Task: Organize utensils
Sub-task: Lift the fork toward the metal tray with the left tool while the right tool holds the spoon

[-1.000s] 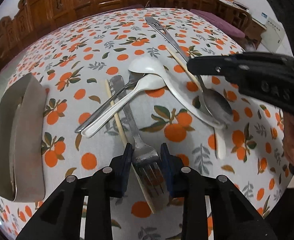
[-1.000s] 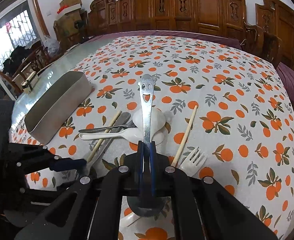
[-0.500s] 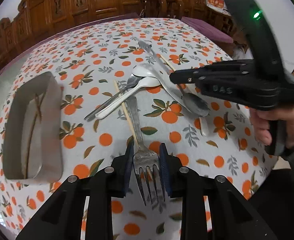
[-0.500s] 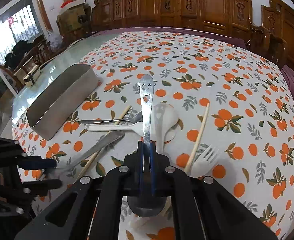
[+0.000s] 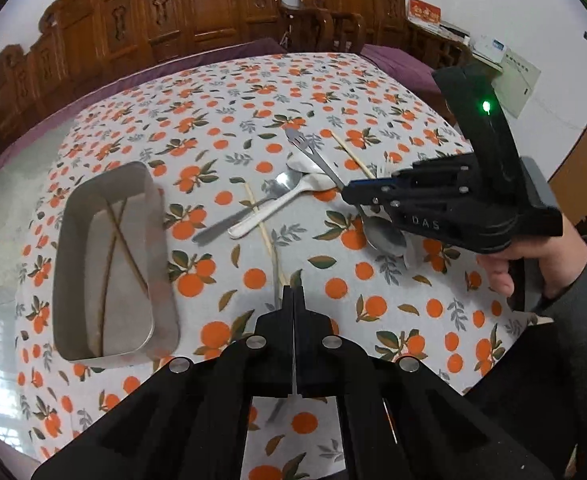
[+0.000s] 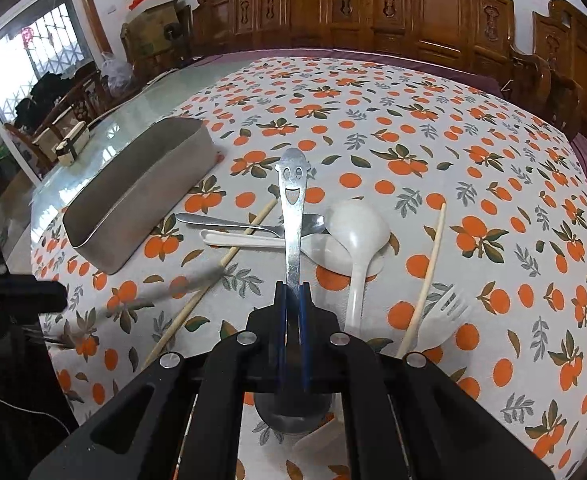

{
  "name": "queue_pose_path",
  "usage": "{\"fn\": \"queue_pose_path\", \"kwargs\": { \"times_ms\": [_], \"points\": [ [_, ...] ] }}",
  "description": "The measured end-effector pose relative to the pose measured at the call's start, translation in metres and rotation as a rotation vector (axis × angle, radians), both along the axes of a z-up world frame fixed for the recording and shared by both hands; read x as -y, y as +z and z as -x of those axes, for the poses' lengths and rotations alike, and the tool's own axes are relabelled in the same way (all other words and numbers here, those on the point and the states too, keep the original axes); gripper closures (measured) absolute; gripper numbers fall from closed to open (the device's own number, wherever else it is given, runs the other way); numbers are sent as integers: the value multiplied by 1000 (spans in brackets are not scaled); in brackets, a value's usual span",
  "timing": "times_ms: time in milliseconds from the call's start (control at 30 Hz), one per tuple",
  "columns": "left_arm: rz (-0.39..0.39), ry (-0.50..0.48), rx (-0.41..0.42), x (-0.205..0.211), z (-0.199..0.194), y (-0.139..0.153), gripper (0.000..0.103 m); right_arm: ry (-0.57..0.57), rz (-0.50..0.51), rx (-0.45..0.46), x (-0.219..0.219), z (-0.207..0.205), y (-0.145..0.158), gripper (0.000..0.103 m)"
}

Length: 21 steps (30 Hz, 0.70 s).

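While held edge-on now: left gripper (image 5: 293,300) pinches the metal fork (image 5: 274,280), lifted higher than before.
Right gripper (image 6: 292,300): still clamps smiley spoon (image 6: 292,216), handle toward 12 o'clock.
Metal tray (image 5: 161,248): 10 o'clock, holding chopsticks (image 5: 111,248).

My left black plastic gripper (image 5: 293,296) has silver round screws. My right black plastic gripper (image 6: 291,296) has blue pads, white letters "DAS", a green light. My bare-skinned hand (image 5: 533,264) wears a grey sleeve.
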<state>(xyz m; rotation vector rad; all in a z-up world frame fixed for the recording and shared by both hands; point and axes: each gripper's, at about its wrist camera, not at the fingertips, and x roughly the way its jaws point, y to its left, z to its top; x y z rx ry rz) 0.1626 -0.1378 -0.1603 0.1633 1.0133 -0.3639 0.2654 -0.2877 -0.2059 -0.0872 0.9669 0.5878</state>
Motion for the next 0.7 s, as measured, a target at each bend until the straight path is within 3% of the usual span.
{"fn": "queue_pose_path", "kwargs": {
  "times_ms": [200, 300, 433, 700],
  "points": [
    [-59, 28, 1, -4, -11, -16, 103, -1, 4, -4, 0, 2, -1, 96],
    [-65, 28, -66, -6, -12, -36, 103, -3, -6, -5, 3, 1, -1, 96],
    [-103, -27, -83, 0, -3, -51, 88, -8, -3, -12, 6, -1, -4, 96],
    [-183, -97, -124, 6, 0, -82, 84, 10, -3, -4, 2, 1, -2, 96]
  ]
}}
